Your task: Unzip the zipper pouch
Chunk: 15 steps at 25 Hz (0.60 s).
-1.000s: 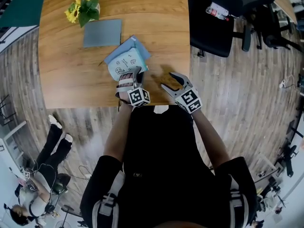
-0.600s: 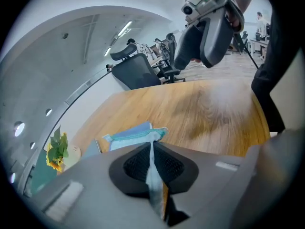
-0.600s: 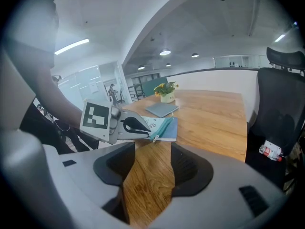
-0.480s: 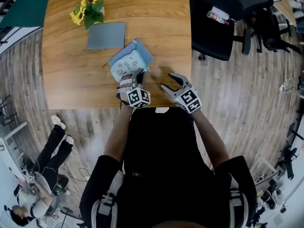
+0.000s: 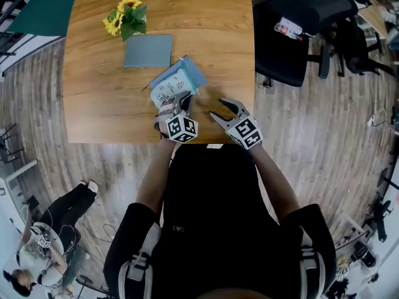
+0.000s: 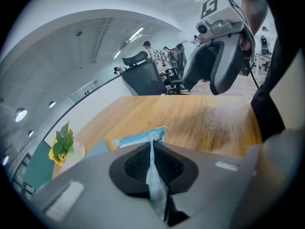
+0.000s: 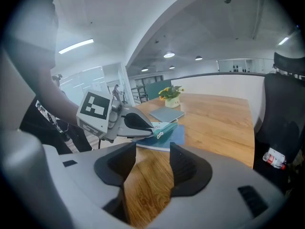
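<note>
The zipper pouch point(image 5: 169, 87), white with small prints, lies on a blue pad point(image 5: 193, 72) near the wooden table's point(image 5: 106, 104) front edge. My left gripper point(image 5: 179, 99) is shut on the pouch's near edge. In the left gripper view a pale strip of the pouch point(image 6: 151, 168) runs pinched between the pads. My right gripper point(image 5: 222, 108) hovers over the table just right of the pouch. Its jaws have just been closing a little, but they stand open point(image 7: 152, 168) with nothing between them. From there I see the left gripper point(image 7: 125, 122) holding the pouch point(image 7: 163, 129).
A grey notebook point(image 5: 148, 50) and a pot of sunflowers point(image 5: 128, 17) sit farther back on the table. A black office chair point(image 5: 287, 36) stands off the table's right side. A person point(image 5: 56, 223) is on the floor at lower left.
My left gripper's jaws have closed on the pouch's near edge and lifted it slightly. The right gripper has drifted a little toward the pouch.
</note>
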Tool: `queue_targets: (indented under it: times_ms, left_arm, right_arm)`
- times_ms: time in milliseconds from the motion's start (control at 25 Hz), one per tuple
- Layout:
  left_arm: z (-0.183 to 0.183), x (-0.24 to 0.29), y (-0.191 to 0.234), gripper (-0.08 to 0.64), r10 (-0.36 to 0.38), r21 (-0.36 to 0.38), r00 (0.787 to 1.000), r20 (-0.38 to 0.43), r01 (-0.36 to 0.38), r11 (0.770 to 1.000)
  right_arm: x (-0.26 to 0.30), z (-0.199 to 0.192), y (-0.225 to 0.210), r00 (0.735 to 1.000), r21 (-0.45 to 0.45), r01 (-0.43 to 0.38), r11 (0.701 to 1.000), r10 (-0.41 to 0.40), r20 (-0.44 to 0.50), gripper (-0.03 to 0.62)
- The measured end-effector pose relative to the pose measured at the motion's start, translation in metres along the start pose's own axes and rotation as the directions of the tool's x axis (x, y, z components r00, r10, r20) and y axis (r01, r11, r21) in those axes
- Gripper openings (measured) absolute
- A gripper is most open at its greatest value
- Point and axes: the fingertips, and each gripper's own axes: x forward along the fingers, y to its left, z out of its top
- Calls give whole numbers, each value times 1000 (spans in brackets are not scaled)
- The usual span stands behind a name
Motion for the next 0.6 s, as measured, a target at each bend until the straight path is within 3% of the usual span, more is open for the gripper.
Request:
queue_targets:
  times_ms: [280,400,600]
  left_arm:
    - [1,-13,6,9,-4,-23,1000,10,5,1000]
    - [2,-19,11,9,9,-11,1000,14,-9,1000]
    - [4,-29,23,9,40,-11,999,24,-40,999]
  right_arm:
    - [0,5,5,1000,10,8,1000,-8,11,219]
    - [0,8,11,1000,20,-17,1000,17,20,164]
    - [4,11,20,999,17,-40,999,40,24,149]
